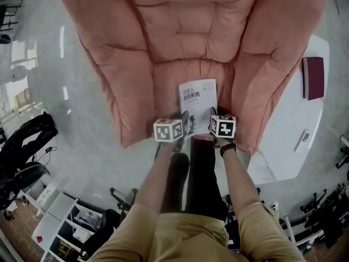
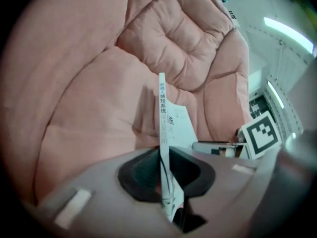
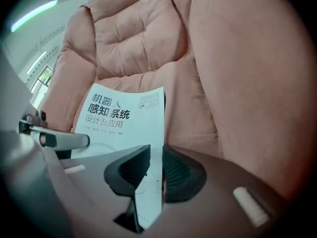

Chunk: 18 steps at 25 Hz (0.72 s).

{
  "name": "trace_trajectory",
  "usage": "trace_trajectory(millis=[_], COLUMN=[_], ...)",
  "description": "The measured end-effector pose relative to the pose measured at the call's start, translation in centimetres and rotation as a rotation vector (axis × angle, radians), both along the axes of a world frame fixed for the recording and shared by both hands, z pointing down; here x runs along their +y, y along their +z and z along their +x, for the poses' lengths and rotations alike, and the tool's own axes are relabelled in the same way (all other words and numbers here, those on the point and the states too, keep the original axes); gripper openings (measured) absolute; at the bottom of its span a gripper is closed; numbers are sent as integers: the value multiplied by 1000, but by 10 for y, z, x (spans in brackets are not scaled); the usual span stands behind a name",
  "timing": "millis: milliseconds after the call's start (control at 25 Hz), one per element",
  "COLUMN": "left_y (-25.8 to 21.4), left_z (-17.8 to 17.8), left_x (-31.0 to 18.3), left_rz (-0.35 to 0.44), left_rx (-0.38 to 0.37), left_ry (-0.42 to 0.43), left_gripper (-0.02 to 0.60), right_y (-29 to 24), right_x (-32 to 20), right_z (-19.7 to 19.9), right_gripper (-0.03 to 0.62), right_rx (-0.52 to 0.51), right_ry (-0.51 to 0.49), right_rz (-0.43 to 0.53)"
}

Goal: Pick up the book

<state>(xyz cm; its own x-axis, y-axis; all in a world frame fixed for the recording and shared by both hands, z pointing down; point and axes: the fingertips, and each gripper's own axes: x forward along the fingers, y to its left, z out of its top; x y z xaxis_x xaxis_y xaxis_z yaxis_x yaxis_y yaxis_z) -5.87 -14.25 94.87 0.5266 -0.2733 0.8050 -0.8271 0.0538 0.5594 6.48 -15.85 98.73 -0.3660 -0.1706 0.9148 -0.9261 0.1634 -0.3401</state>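
Observation:
A white paperback book (image 1: 197, 98) with dark print on its cover sits at the front of the pink armchair's seat (image 1: 180, 42). Both grippers hold its near edge. My left gripper (image 1: 182, 126) is shut on the book's near left corner. In the left gripper view the book (image 2: 162, 108) stands edge-on between the dark pads of that gripper (image 2: 162, 175). My right gripper (image 1: 211, 120) is shut on the near right corner. In the right gripper view the cover (image 3: 124, 115) runs down between the ribbed pads of that gripper (image 3: 155, 170).
The armchair's thick arms (image 1: 114, 81) flank the book on both sides. A white side table (image 1: 297, 119) on the right carries a dark red book (image 1: 313, 76) and a small flat device (image 1: 302, 140). A black chair (image 1: 27, 141) stands at left. The person's legs (image 1: 188, 179) are below.

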Motion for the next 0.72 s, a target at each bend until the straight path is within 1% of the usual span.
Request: trace_trajectory(millis=[160, 240, 320, 440, 520, 600, 720], left_y=[-31, -47, -61, -84, -105, -134, -188], left_z=[0, 4, 10, 12, 13, 16, 19], left_x=[2, 3, 7, 16, 17, 15, 17], left_rz=[58, 82, 95, 94, 110, 144, 208], left_rx=[-29, -27, -10, 54, 111, 164, 217], left_ry=[31, 52, 50, -12, -37, -27, 27], left_gripper=[44, 44, 46, 46, 44, 44, 44], right_y=[-20, -33, -47, -75, -99, -125, -167], right_x=[4, 6, 9, 13, 12, 9, 13], right_z=[-4, -5, -4, 1, 4, 5, 5], right_gripper=[72, 53, 34, 25, 23, 20, 23], right_rx=[-34, -43, -54, -78, -94, -110, -153], right_ry=[9, 17, 40, 68, 61, 47, 46], right_rz=[18, 30, 43, 79, 117, 156, 201])
